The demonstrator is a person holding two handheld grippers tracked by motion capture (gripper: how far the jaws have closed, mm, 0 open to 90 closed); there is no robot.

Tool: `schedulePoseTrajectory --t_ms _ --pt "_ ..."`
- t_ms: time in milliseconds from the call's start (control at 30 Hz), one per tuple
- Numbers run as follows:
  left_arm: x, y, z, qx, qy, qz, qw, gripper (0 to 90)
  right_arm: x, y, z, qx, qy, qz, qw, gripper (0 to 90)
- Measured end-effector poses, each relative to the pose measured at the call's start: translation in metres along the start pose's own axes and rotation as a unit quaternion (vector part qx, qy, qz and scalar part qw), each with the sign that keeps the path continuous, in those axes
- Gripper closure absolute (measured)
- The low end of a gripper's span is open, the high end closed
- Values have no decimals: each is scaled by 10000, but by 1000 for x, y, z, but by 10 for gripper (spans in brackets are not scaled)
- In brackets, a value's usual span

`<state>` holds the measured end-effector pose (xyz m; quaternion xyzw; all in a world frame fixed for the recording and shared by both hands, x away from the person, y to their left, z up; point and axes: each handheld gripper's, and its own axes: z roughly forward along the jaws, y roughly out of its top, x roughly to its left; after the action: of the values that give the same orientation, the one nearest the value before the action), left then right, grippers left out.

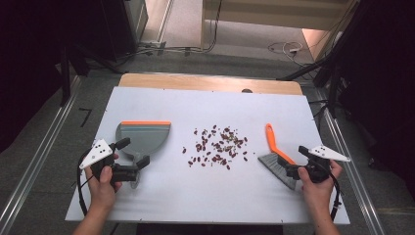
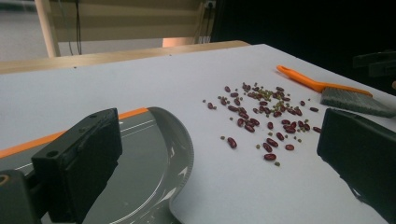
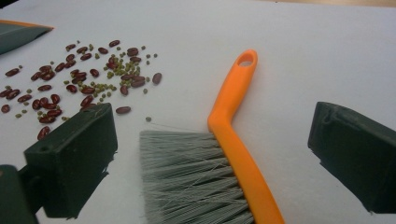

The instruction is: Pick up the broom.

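Lying on the white table top (image 1: 161,200), right of centre: one hand brush (image 1: 277,159), orange handle, grey bristles. The handle end with its hanging hole points toward the far edge; the bristle head faces the near edge and fans toward the middle of the table. In the right gripper view the brush (image 3: 233,140) sits between the two black jaws, with bare table showing on either side of it.

Item two: one grey dustpan (image 1: 143,137) with an orange lip along its far edge, flat on the left half of the table, its short handle pointing toward the near edge. In the left gripper view the dustpan (image 2: 149,158) has its curved rim passing close by the left-hand jaw.

Item three: a loose scatter of dark red beans (image 1: 218,145) mixed with small green ones, on the table between dustpan and brush, touching neither.

Right gripper (image 1: 297,164): held in the person's right hand, jaws spread wide, straddling the brush at its bristle end, pads not pressing on it.

Left gripper (image 1: 133,155): held in the left hand, jaws spread wide over the dustpan's handle end, nothing clamped.

Surroundings: wooden strip (image 1: 210,82) along the table's far edge; grey floor (image 1: 44,132) with cables beyond.
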<state>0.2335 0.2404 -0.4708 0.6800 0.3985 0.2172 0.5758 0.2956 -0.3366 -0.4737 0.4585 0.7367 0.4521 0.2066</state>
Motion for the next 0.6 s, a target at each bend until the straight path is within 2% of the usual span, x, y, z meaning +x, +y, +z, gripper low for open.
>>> schedulePoseTrajectory --t_ms 100,133,233,300,433,533,567,600 --pt "0 0 1 38 8 10 10000 7 0 3 1 102 -31 -71 9999 33" --pt "-1 1 1 48 34 6 10000 7 1 6 2 189 -111 -35 9998 42" --pt "-3 4 2 86 107 115 9998 7 2 12 3 207 -62 49 9998 64" --pt "-6 6 3 13 34 75 10000 7 4 19 6 261 -81 3 9996 69" --pt "-10 8 5 27 -10 135 9999 7 8 30 9 335 -133 -83 9993 107" --pt "-13 8 7 40 -47 163 9998 7 7 42 18 533 -170 72 9984 136" --pt "-13 8 7 52 -49 170 9998 7 6 45 21 591 -231 146 9979 174" --pt "-13 8 7 52 -49 170 9998 7 4 47 23 601 -197 228 9977 204"
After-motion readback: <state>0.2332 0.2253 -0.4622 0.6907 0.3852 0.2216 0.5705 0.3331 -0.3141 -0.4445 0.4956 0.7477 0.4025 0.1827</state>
